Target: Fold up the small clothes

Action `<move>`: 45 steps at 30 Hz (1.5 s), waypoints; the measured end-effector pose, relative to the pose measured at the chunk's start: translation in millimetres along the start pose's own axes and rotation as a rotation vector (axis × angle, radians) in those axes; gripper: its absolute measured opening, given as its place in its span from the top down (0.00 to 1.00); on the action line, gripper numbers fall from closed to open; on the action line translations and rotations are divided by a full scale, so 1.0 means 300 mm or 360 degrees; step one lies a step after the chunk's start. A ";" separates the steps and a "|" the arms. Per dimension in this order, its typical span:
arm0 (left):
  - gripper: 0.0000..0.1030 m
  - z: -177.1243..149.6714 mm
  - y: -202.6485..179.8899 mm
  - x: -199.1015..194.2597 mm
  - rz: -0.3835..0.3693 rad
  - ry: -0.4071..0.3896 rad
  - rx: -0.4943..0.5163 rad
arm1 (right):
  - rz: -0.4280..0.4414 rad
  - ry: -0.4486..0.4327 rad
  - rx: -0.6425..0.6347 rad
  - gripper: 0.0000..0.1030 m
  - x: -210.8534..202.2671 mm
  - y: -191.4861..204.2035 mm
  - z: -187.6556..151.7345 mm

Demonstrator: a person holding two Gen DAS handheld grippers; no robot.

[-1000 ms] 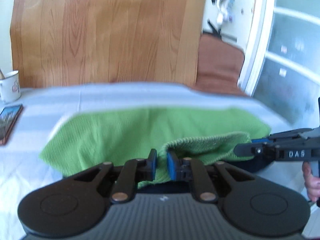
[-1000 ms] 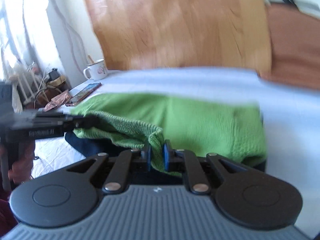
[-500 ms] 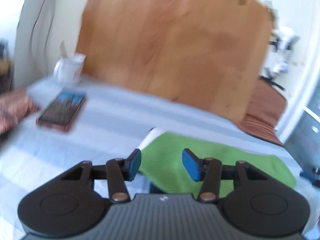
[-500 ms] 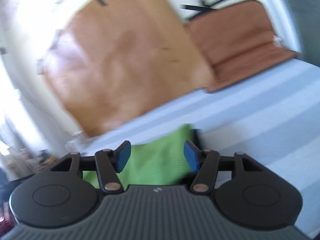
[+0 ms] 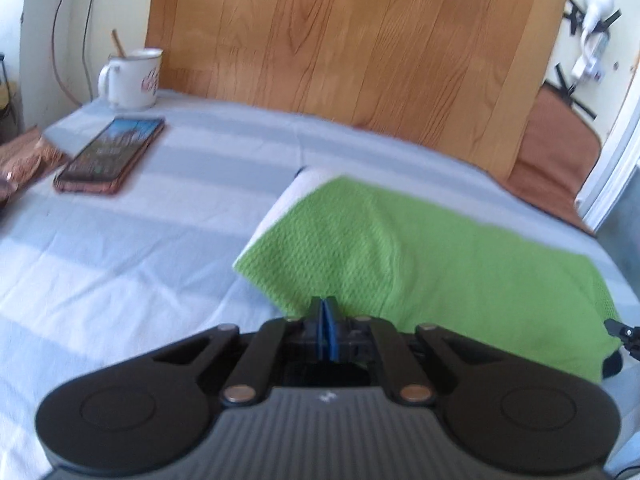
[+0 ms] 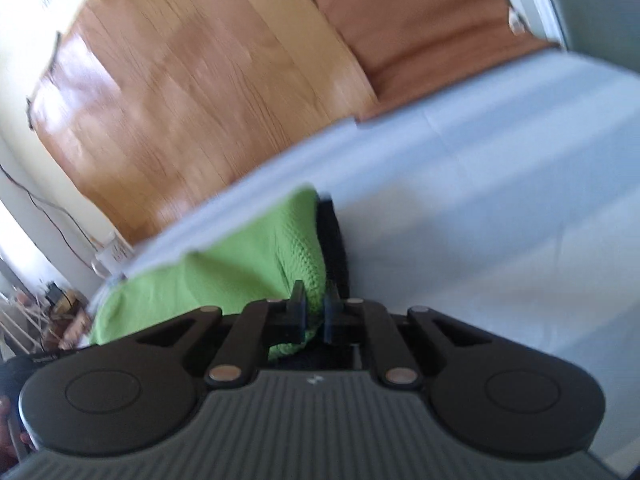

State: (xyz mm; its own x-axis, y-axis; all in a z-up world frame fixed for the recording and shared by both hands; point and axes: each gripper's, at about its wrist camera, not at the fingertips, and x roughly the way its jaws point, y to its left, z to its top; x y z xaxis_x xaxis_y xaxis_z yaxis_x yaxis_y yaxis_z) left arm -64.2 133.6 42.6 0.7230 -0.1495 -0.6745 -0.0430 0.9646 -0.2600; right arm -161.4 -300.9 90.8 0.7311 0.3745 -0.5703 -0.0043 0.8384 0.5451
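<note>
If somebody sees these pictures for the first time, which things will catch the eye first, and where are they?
The bright green knitted cloth stands out first, lying folded on the pale striped sheet, over something dark. Behind it rises a large wooden board. At the far left corner of the sheet a white mug stands, with a phone lying in front of it.

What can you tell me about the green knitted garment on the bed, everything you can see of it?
The green garment is a bright lime knit with a fine textured weave, lying folded and mostly flat on the striped pale blue sheet. A white layer peeks out at its far left corner, and something dark shows beneath its right edge. The right tool is pinching its near right edge; the left tool sits shut at its near edge, and whether it holds cloth is unclear.
</note>
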 end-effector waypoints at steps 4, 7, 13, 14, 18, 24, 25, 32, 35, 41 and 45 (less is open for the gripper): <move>0.97 0.002 0.011 -0.079 0.0011 -0.0056 -0.0021 | 0.0072 -0.0100 0.0107 0.60 -0.066 -0.021 0.040; 0.95 0.045 0.018 -0.180 -0.0020 -0.0218 -0.0032 | 0.0059 -0.0221 0.0136 0.48 -0.119 -0.040 0.090; 0.92 0.128 -0.143 -0.153 -0.0171 -0.0307 0.0159 | 0.0232 -0.0074 0.0452 0.33 -0.017 -0.102 0.093; 0.90 0.127 -0.177 -0.122 -0.0178 -0.0299 0.0214 | 0.0236 -0.0037 0.0471 0.33 0.007 -0.100 0.080; 0.82 0.105 -0.276 0.014 -0.0166 -0.0211 0.0386 | 0.0203 0.0013 0.0407 0.32 0.030 -0.057 0.043; 0.82 0.025 -0.244 0.095 -0.0101 -0.0099 0.0475 | 0.0192 0.0057 0.0379 0.32 0.030 -0.031 0.032; 0.82 0.029 -0.241 0.087 -0.0102 -0.0086 0.0470 | 0.0191 0.0060 0.0398 0.32 0.033 -0.034 0.035; 0.81 0.124 -0.269 0.025 -0.0368 -0.0198 0.0416 | 0.0178 0.0048 0.0534 0.32 0.015 -0.047 0.024; 0.81 0.149 -0.297 0.092 -0.0458 -0.0148 0.0404 | 0.0139 0.0050 0.0527 0.31 0.024 -0.016 0.020; 0.81 0.079 -0.318 0.230 -0.0441 -0.0074 0.0485 | 0.0090 0.0033 0.0490 0.32 0.046 0.015 0.013; 0.81 0.080 -0.309 0.225 -0.0448 -0.0075 0.0474 | 0.0088 0.0149 0.0543 0.72 0.092 0.035 0.003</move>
State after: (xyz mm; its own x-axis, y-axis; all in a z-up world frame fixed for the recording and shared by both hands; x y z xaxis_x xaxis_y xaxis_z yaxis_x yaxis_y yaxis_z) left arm 5.1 39.3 37.8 0.7092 -0.4133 -0.5711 0.3575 0.9091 -0.2140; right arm -140.6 -282.2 81.5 0.6706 0.4632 -0.5794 0.1979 0.6411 0.7415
